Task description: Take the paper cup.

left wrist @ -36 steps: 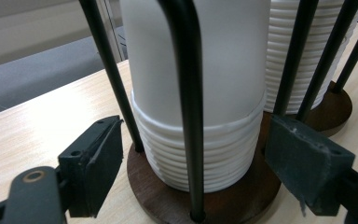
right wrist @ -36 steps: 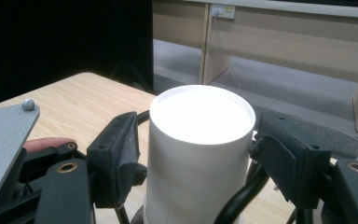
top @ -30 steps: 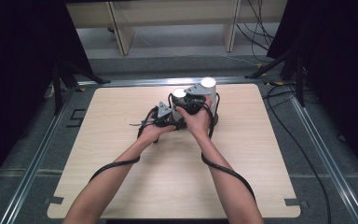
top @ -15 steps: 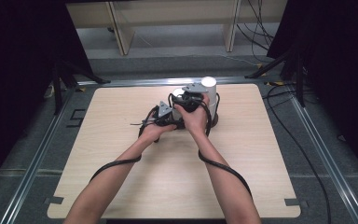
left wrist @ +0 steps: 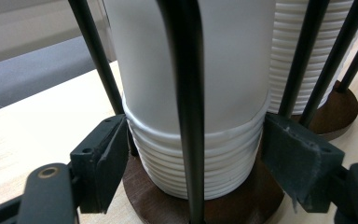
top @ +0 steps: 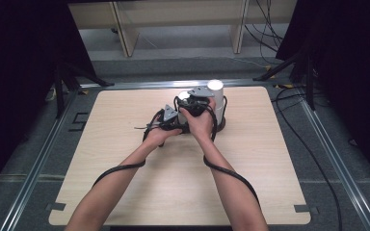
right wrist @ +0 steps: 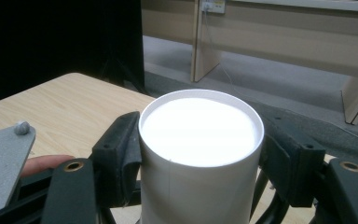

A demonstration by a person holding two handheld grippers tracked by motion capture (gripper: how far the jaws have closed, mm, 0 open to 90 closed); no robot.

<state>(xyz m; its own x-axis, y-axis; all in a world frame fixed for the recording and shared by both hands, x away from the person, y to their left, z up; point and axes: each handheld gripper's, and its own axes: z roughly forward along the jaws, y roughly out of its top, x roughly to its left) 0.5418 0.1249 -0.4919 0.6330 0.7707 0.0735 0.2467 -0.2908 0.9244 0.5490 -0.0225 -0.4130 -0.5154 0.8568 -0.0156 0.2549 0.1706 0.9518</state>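
This looks like a lab set up for recording: a bare wooden bench (top: 125, 192) framed by metal rails (top: 38, 163), black curtains (top: 24, 48) on both sides, tripod legs (top: 289, 67) and loose cables (top: 318, 159) on grey carpet.

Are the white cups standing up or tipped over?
Standing up. The cup stack sits straight on its round brown base between black rods; the top cup is upside down.

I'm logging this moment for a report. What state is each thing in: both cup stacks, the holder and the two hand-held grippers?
Near cup stack: upside down, upright inside the wire cup holder.
Far cup stack: upright in its own section, untouched.
Top cup: base up, gripped.
Left hand-held gripper: jaws just closing around the stack's lower rims, both pads against it.
Right hand-held gripper: jaws just closing, pads pressing the top cup.
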